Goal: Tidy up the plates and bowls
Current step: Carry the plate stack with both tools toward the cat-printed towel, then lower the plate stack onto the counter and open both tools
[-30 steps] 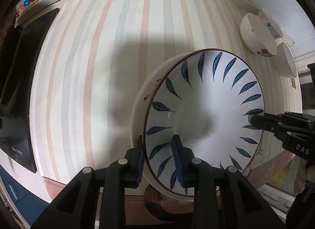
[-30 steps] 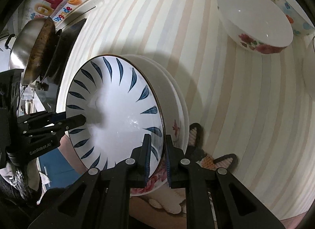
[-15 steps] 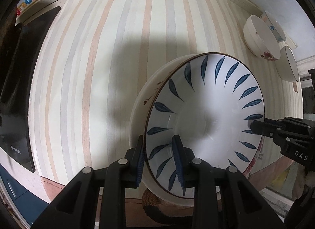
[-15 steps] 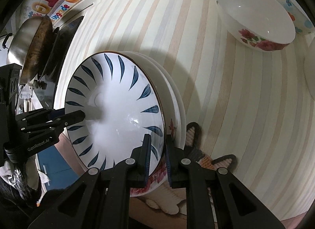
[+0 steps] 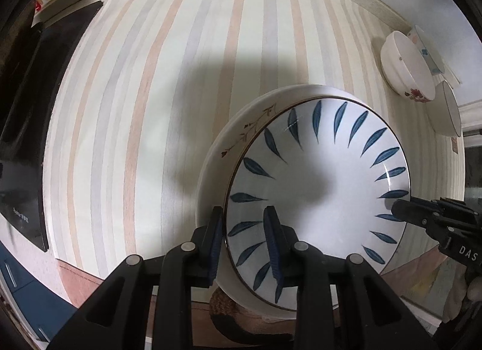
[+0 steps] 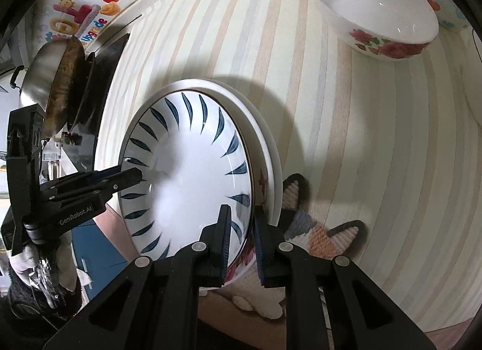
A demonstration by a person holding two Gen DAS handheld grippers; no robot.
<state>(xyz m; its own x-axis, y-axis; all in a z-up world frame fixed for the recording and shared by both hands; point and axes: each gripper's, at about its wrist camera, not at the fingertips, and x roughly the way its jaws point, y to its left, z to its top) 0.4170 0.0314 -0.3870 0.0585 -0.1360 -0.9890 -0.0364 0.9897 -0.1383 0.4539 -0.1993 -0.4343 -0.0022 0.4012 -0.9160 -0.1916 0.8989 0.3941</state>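
While gripped at opposite rims, blue-leaf plate (image 5: 319, 187) sits nested in a white floral plate (image 5: 238, 136), both over the striped surface (image 5: 150, 109). Left gripper (image 5: 245, 241) fingers narrow, pinching the near rim of the blue-leaf plate. Right gripper (image 6: 241, 232) fingers narrow, clamped on the opposite rim. Knitted coaster (image 6: 319, 229) beside and under the stack. Floral bowl (image 6: 376, 10) well apart, far right. Wok (image 6: 57, 79) on black cooktop (image 5: 27, 127) at left.
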